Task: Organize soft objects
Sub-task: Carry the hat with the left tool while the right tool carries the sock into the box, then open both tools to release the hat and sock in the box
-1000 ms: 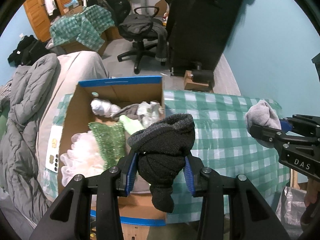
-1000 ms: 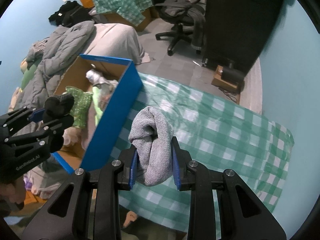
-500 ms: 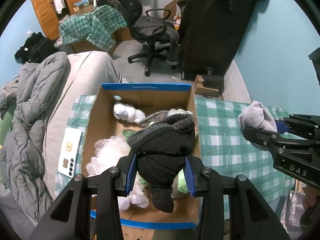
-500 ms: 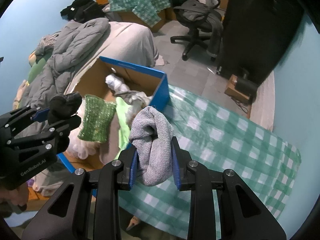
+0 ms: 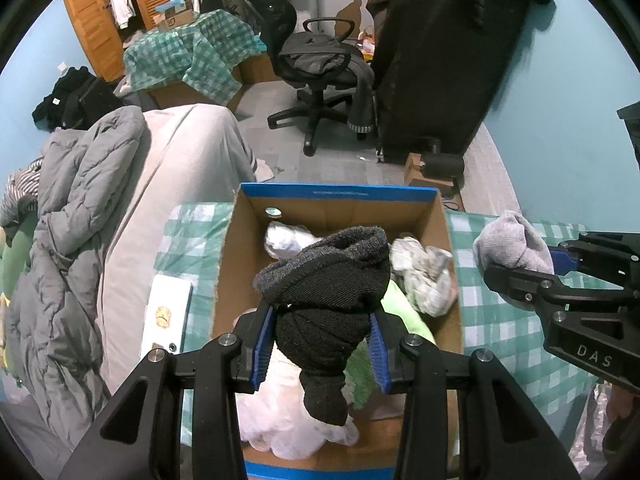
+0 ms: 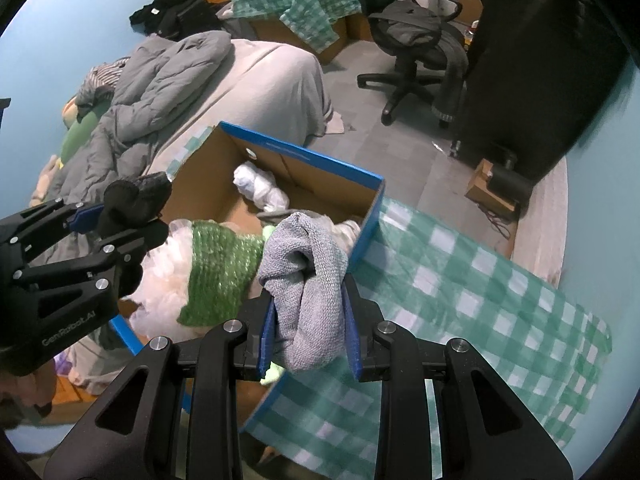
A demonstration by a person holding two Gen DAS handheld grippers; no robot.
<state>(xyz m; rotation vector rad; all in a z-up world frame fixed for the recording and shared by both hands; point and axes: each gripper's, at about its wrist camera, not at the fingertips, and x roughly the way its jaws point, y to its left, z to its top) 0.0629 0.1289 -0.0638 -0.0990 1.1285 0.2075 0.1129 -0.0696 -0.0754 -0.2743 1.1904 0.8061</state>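
Left claw [image 5: 322, 350] clamped on black knit sock bundle [image 5: 326, 300], directly above blue-rimmed cardboard box [image 5: 336, 192]; right claw [image 6: 310, 332] clamped on grey knit sock bundle [image 6: 306, 276], over box's right edge.

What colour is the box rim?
Blue; the box rim shows best in the right wrist view.

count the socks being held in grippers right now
2. A black sock is clamped in the left gripper above the cardboard box. A grey sock is clamped in the right gripper at the box's right edge. More may lie hidden in the box.
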